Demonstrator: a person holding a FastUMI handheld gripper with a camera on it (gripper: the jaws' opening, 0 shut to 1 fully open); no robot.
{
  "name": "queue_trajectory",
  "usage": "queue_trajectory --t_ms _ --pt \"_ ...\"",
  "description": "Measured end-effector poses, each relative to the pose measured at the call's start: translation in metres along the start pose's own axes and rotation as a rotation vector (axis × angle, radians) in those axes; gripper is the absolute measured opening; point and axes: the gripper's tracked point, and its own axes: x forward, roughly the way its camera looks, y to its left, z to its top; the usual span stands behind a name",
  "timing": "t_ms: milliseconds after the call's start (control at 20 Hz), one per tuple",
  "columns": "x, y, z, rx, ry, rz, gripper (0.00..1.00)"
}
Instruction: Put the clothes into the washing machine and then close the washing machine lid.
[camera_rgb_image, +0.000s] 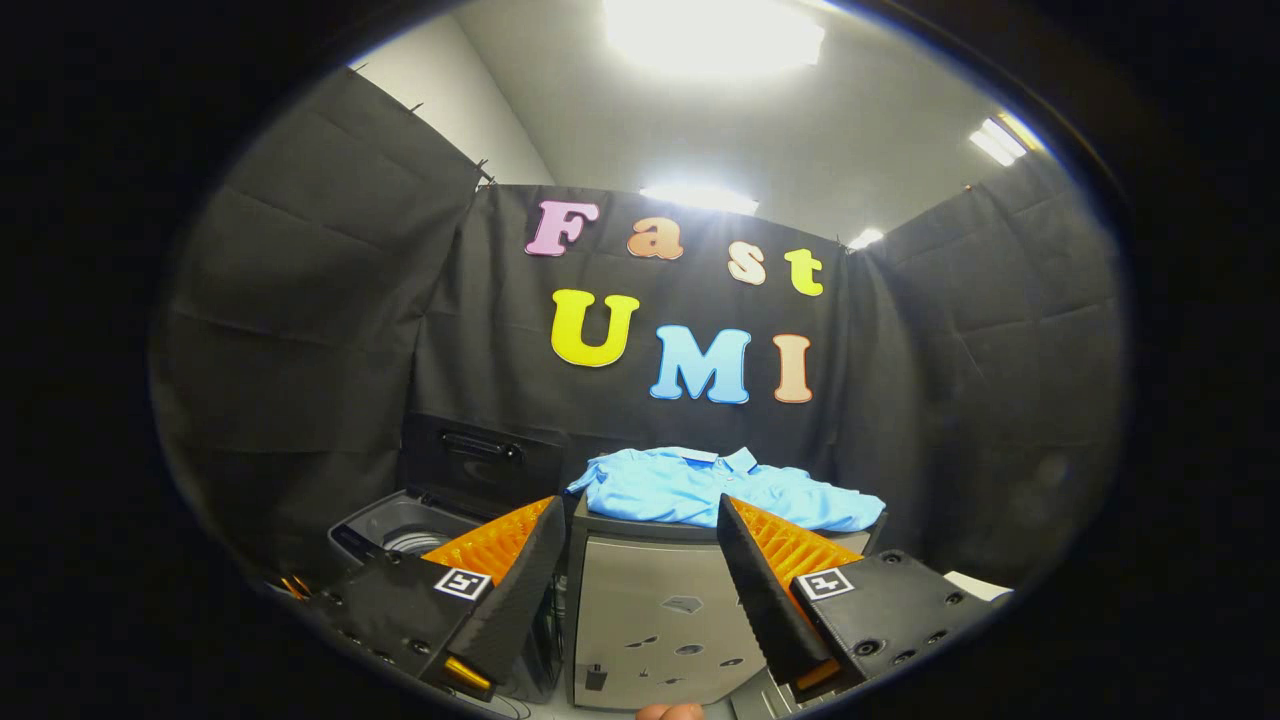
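A light blue shirt (715, 488) lies crumpled on top of a grey cabinet (650, 610), just beyond my fingers. Left of the cabinet stands the washing machine (400, 525), with its dark lid (480, 460) raised upright at the back and the drum opening showing. My gripper (640, 515) is open, with nothing between its fingers. It hovers short of the cabinet's front, and the shirt sits a little above and past the fingertips.
Black cloth walls close the booth at the back and on both sides. A fingertip of the person's hand (670, 711) shows below, between the fingers. A pale flat object (975, 585) lies beyond the right finger.
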Motion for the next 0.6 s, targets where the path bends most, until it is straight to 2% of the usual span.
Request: queue_trajectory --t_ms 600 --pt "-0.0033 0.0005 0.0028 -0.006 -0.004 -0.016 0.95"
